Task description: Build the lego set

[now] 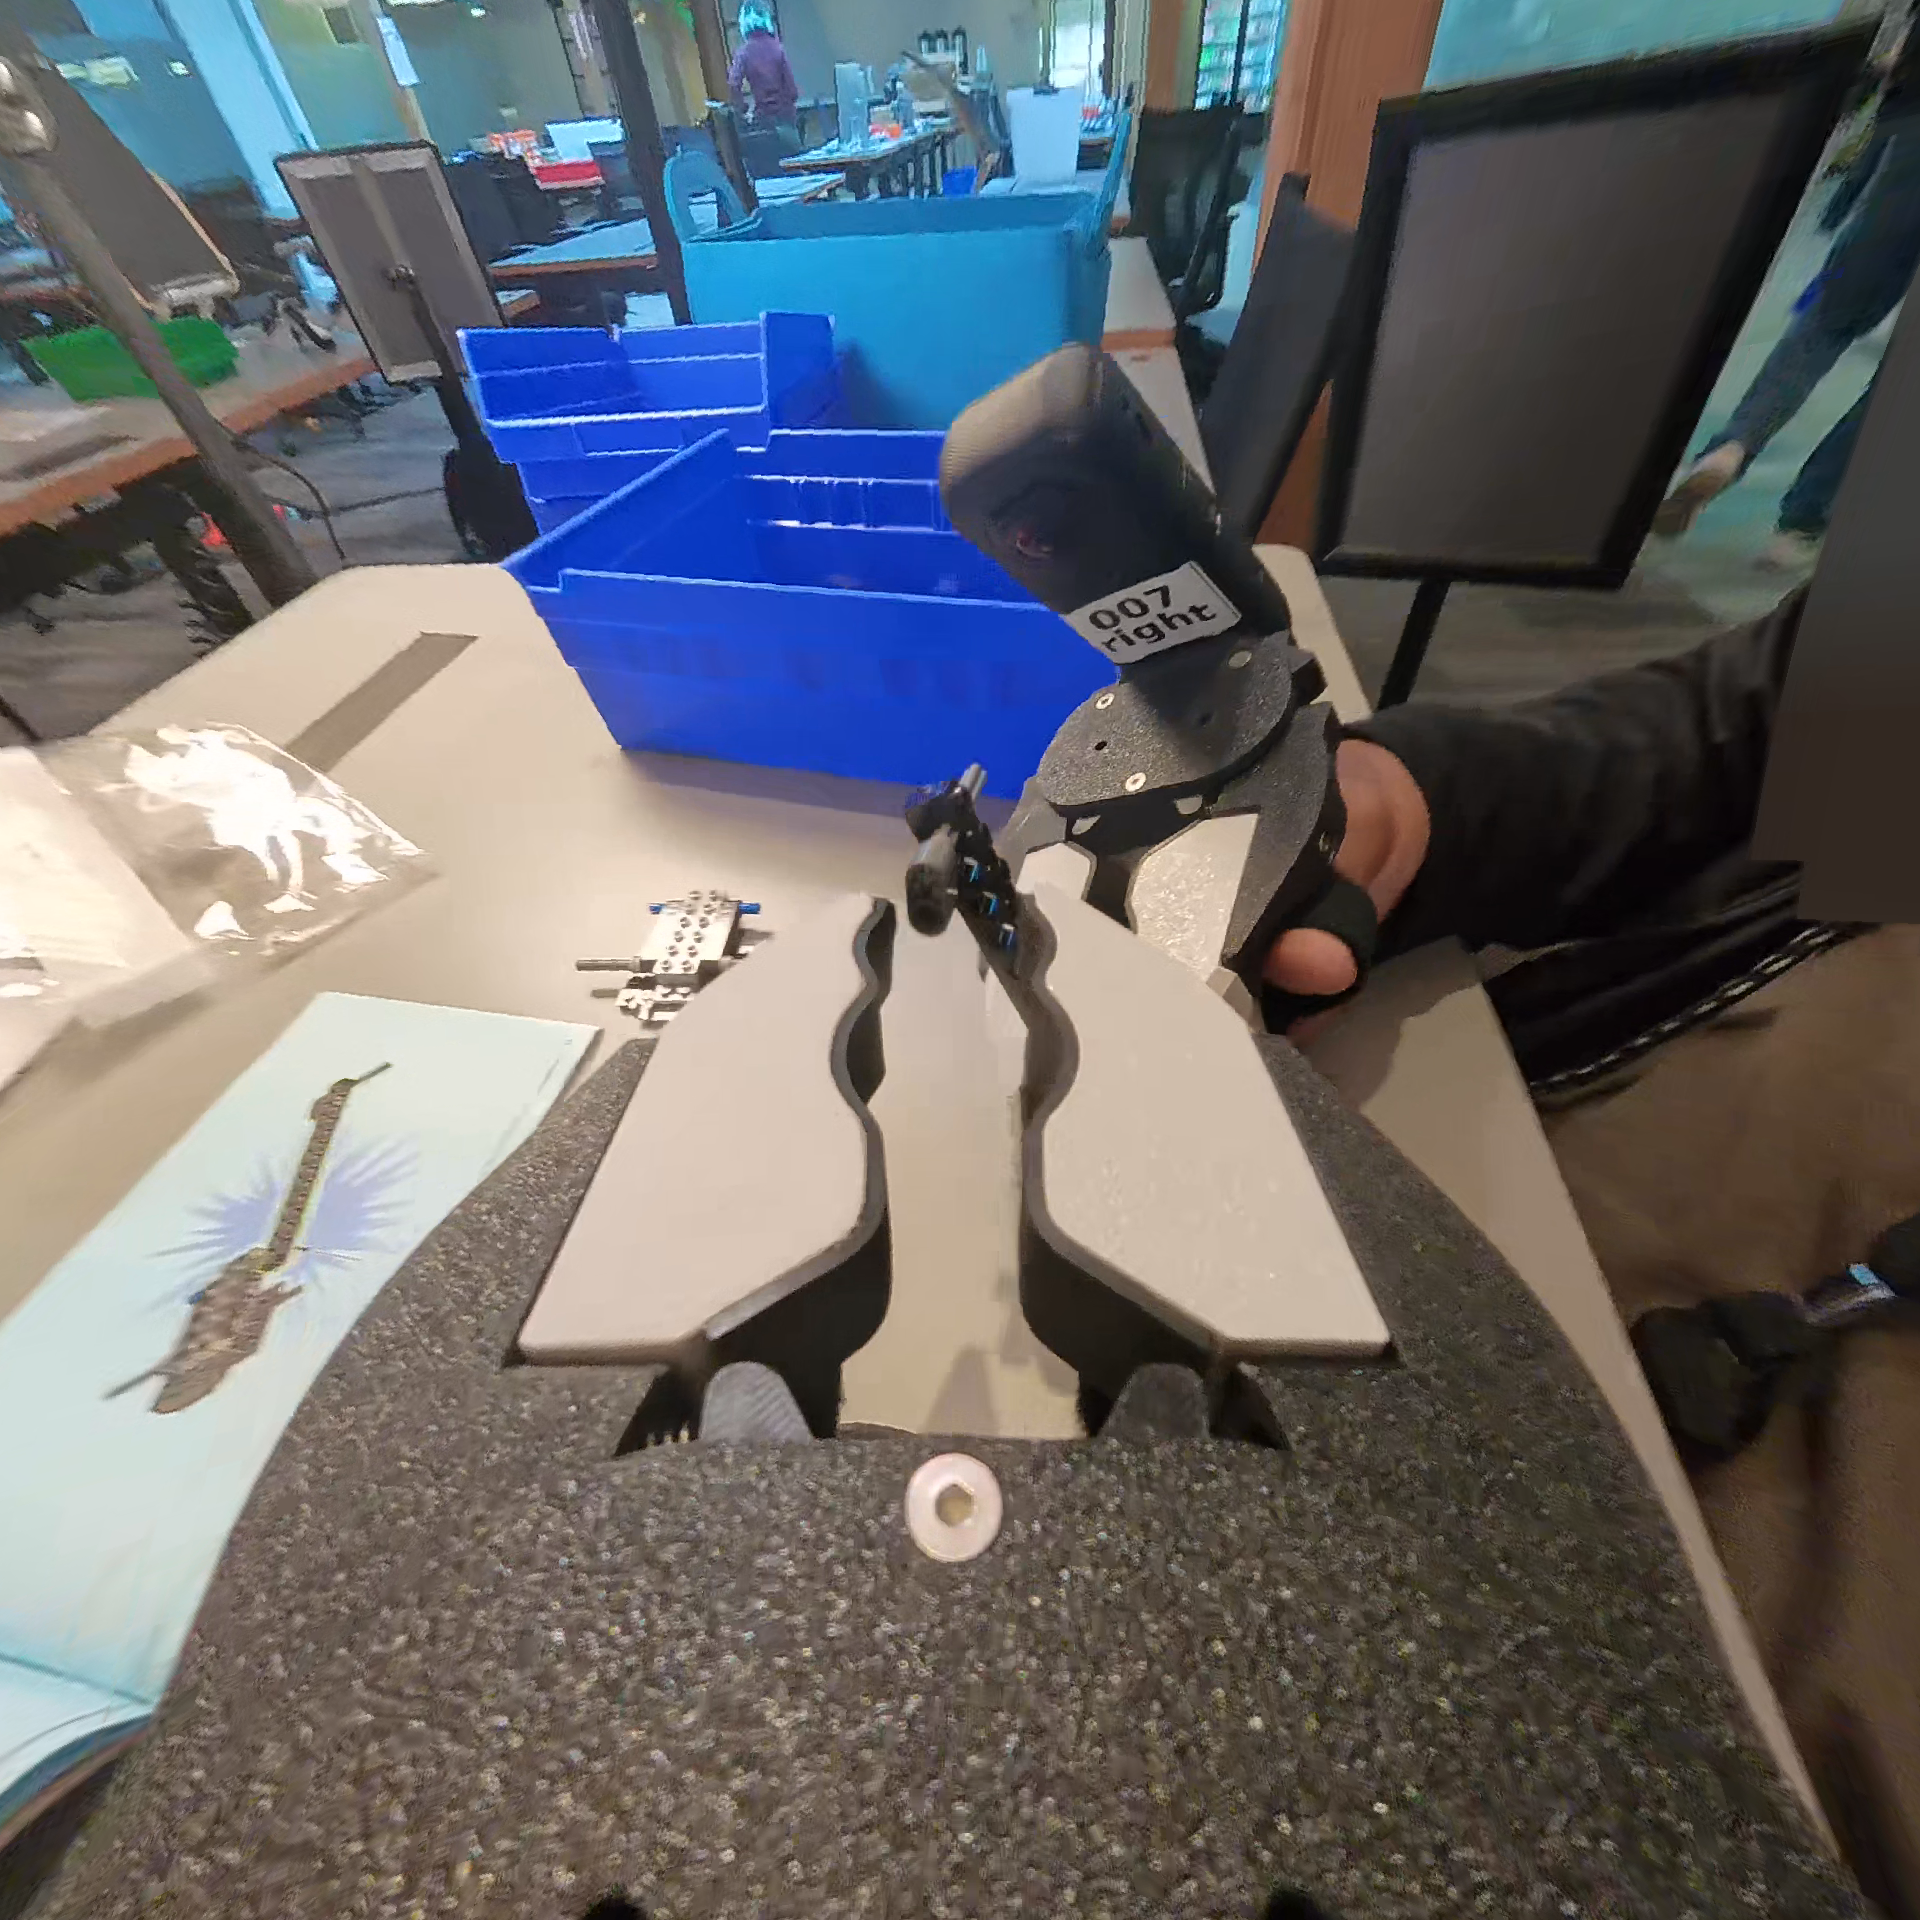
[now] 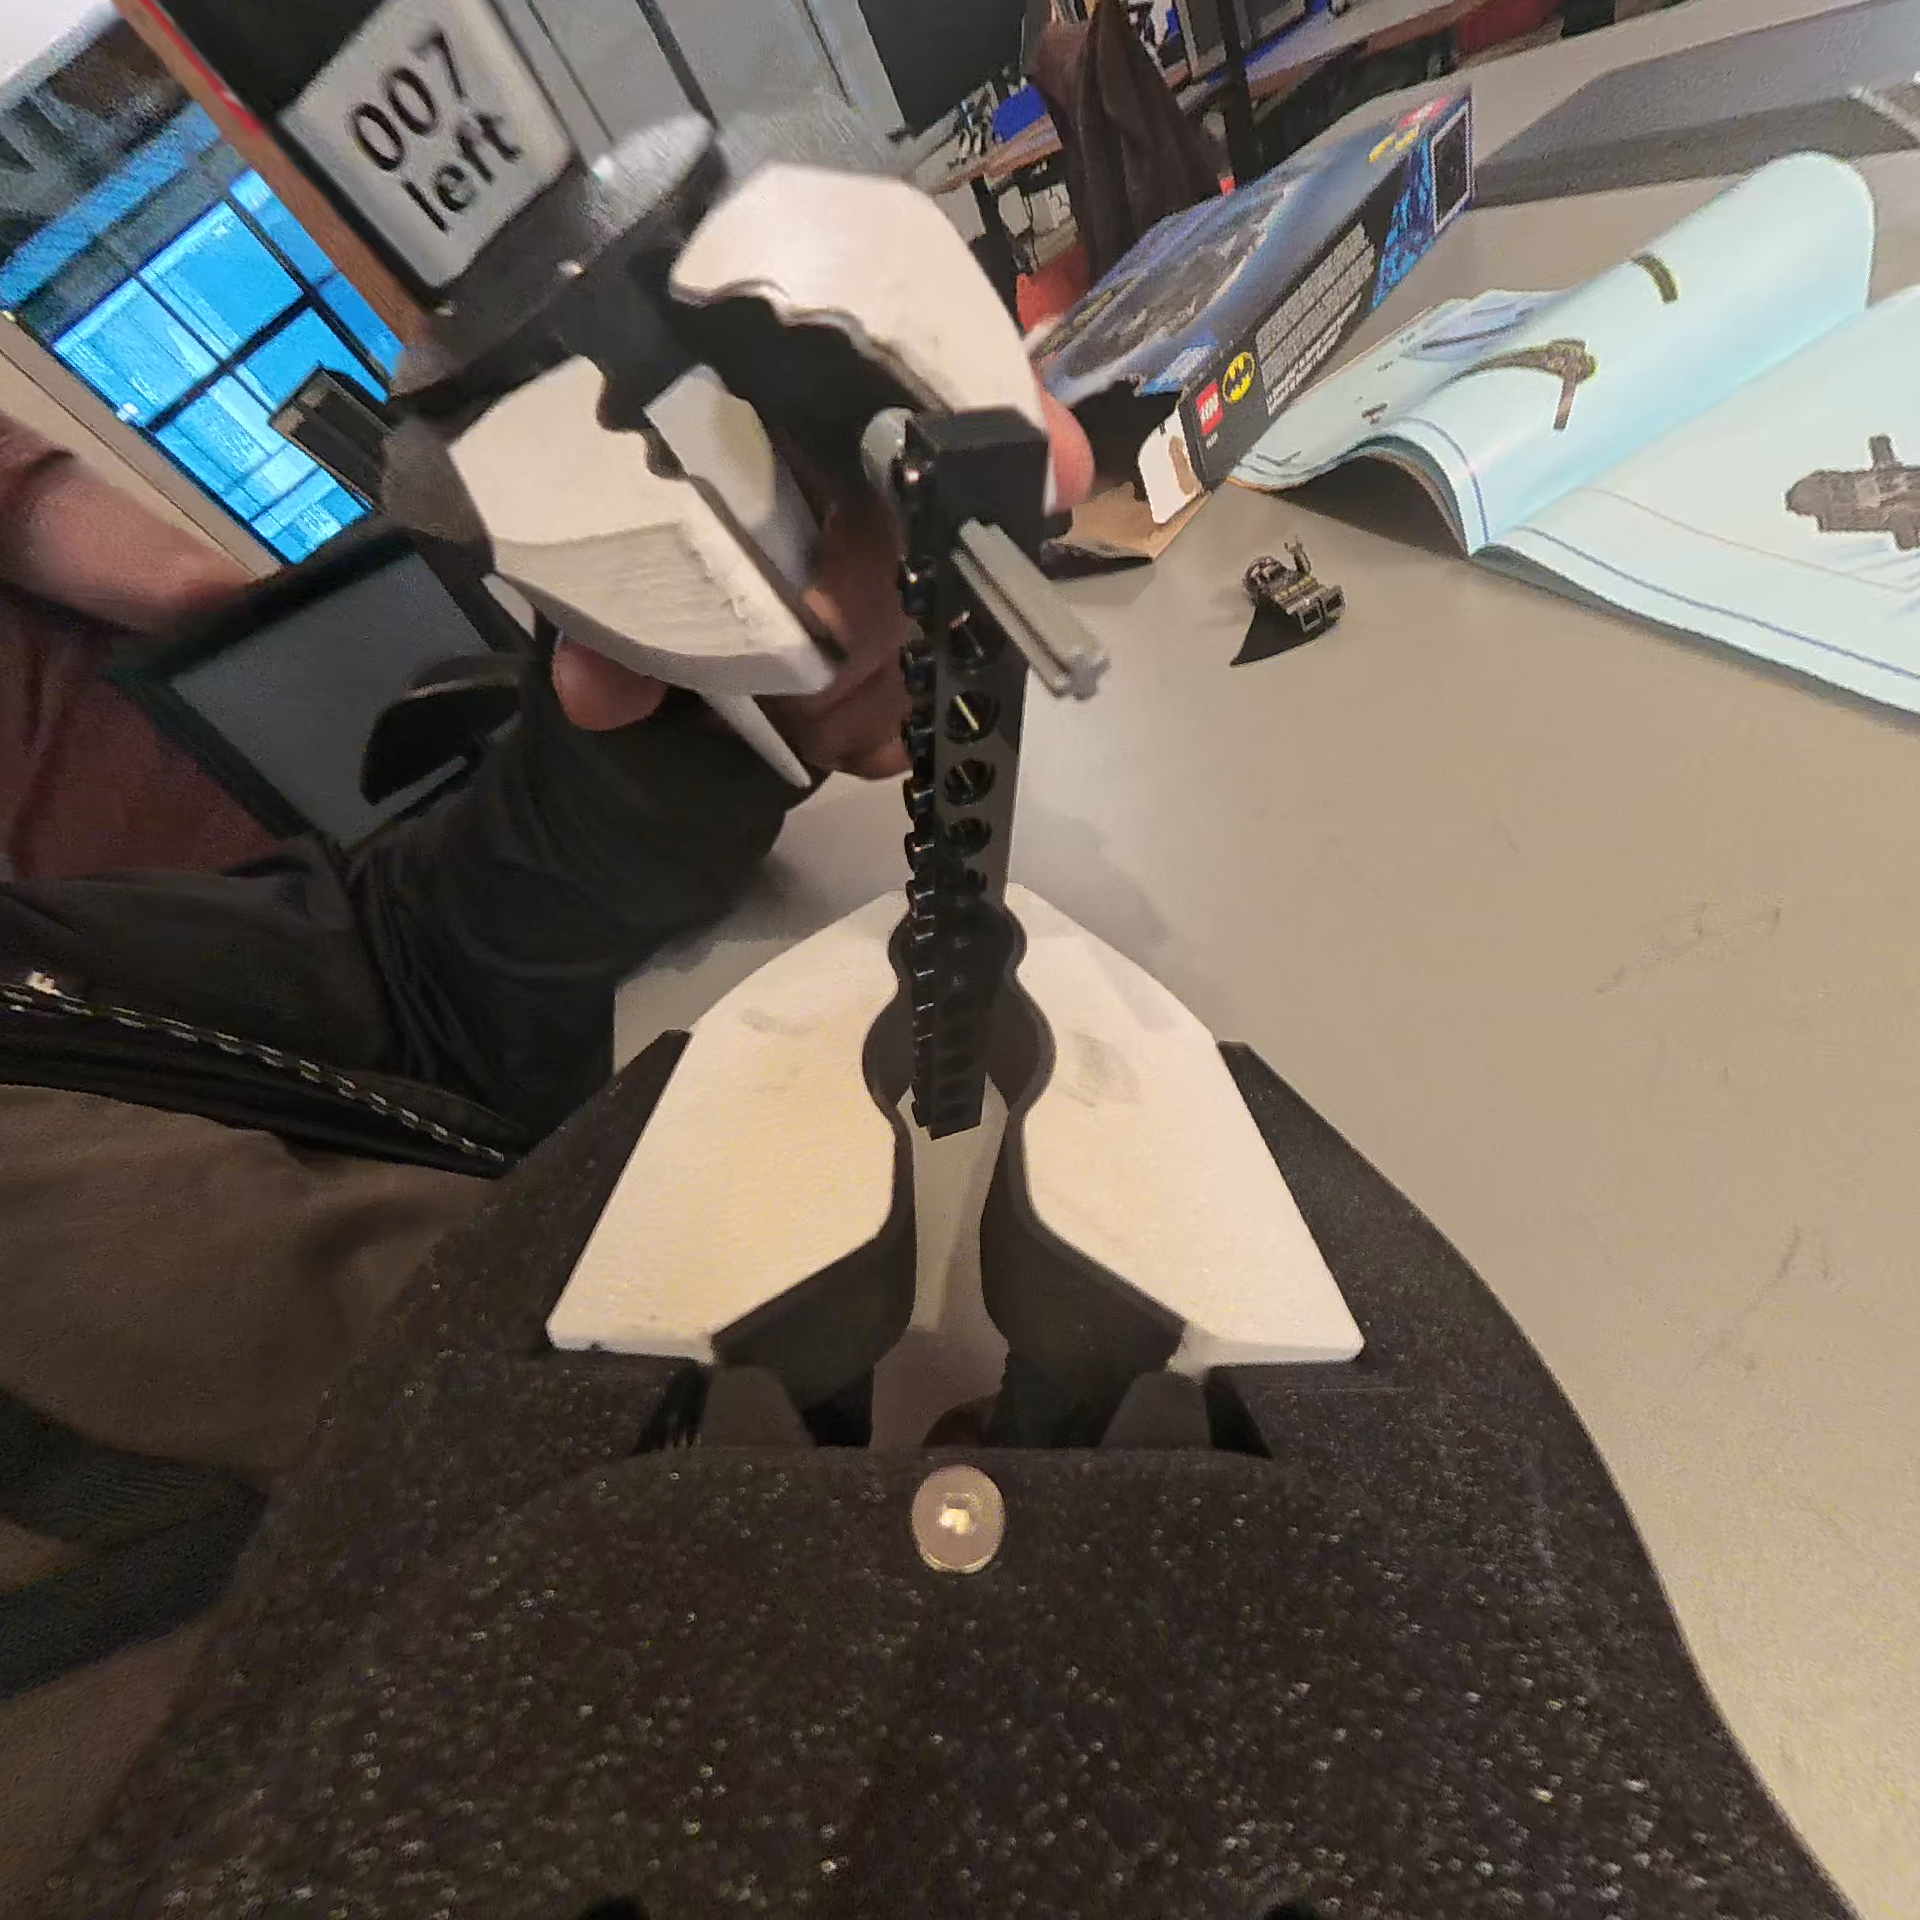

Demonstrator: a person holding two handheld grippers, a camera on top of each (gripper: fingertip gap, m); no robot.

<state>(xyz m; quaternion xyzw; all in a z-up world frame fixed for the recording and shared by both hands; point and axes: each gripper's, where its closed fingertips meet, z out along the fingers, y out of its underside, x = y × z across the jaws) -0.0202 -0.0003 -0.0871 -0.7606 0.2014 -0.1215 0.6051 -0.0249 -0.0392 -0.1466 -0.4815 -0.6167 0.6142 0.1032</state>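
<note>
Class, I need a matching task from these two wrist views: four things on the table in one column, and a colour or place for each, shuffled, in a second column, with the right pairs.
Things:
1. black holed beam
2. bin
3. open booklet
4. small grey brick assembly

Descriptions:
A. blue, at the table's far side
B. pale blue pages, lying flat
C. clamped between the right gripper's fingers
D. loose on the table, left of the left gripper's fingers

Pairs: 1-C, 2-A, 3-B, 4-D

The right gripper [image 2: 954, 997], held in a gloved hand [image 1: 1351, 883], clamps a black studded toy beam [image 2: 951, 831]; the left gripper [image 1: 951, 935], jaws parted, sits just beside the beam's far end.
</note>
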